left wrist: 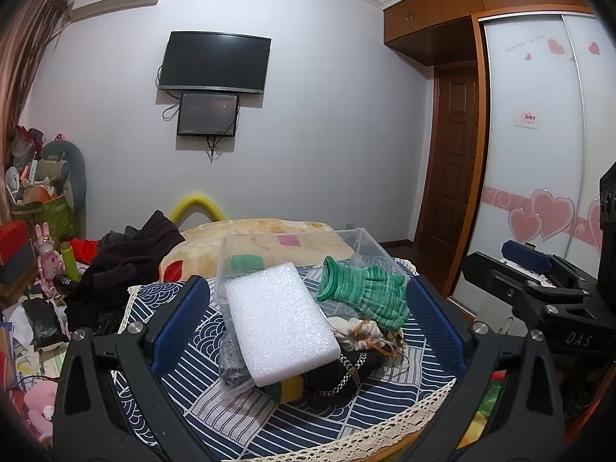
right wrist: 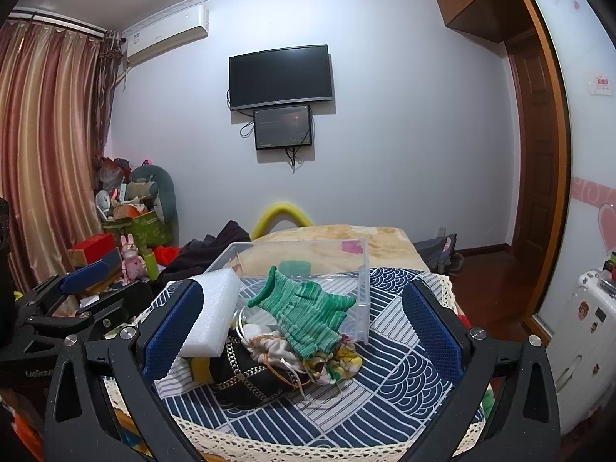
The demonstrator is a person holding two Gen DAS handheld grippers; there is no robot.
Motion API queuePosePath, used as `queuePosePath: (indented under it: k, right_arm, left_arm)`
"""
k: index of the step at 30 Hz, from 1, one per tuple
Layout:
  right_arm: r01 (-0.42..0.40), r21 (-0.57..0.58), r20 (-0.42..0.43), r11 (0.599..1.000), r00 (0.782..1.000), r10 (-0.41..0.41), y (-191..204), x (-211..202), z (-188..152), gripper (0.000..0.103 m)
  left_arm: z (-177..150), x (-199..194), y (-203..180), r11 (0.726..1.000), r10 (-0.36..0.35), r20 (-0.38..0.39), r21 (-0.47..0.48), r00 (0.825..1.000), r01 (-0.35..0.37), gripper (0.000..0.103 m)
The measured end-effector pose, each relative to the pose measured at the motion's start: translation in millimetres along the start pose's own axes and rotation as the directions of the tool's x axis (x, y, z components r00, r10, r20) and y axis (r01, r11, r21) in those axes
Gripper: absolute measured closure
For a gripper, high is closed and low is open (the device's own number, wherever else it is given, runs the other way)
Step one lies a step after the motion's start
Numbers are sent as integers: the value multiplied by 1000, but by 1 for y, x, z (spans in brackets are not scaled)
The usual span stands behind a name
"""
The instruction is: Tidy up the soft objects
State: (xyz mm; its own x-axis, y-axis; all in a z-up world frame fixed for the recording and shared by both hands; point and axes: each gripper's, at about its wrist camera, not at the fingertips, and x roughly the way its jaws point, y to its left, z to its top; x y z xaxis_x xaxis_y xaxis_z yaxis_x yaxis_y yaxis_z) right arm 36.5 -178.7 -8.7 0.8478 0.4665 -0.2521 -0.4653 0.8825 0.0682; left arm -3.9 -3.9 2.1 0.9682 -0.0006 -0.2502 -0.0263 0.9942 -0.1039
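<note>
A heap of soft things lies on a blue-and-white patterned cloth [left wrist: 192,350]: a white foam block [left wrist: 279,321], a green knitted glove [left wrist: 365,294], a white drawstring pouch [left wrist: 360,337], a black bag with a gold chain [left wrist: 348,375] and a yellow sponge [left wrist: 291,387]. A clear plastic box [left wrist: 296,248] stands just behind the heap. My left gripper [left wrist: 308,323] is open, its blue pads either side of the heap, holding nothing. My right gripper [right wrist: 304,327] is open around the same heap, with the glove [right wrist: 308,313], foam block [right wrist: 211,310] and black bag [right wrist: 254,373] between its pads.
The cloth [right wrist: 396,362] has a lace edge toward me. Behind lies a bed with a beige blanket [left wrist: 265,233] and dark clothes [left wrist: 127,261]. Clutter and boxes [right wrist: 127,231] stand at the left. A wardrobe [left wrist: 539,154] is at the right.
</note>
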Motion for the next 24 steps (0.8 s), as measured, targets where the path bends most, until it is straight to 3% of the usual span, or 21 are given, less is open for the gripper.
queuePosePath:
  k: [24]
  right_arm:
    - [-12, 1, 3, 1000, 1000, 12, 1, -1, 0, 0]
  left_arm:
    - [-2, -1, 0, 1000, -1, -5, -2, 1000, 1, 0]
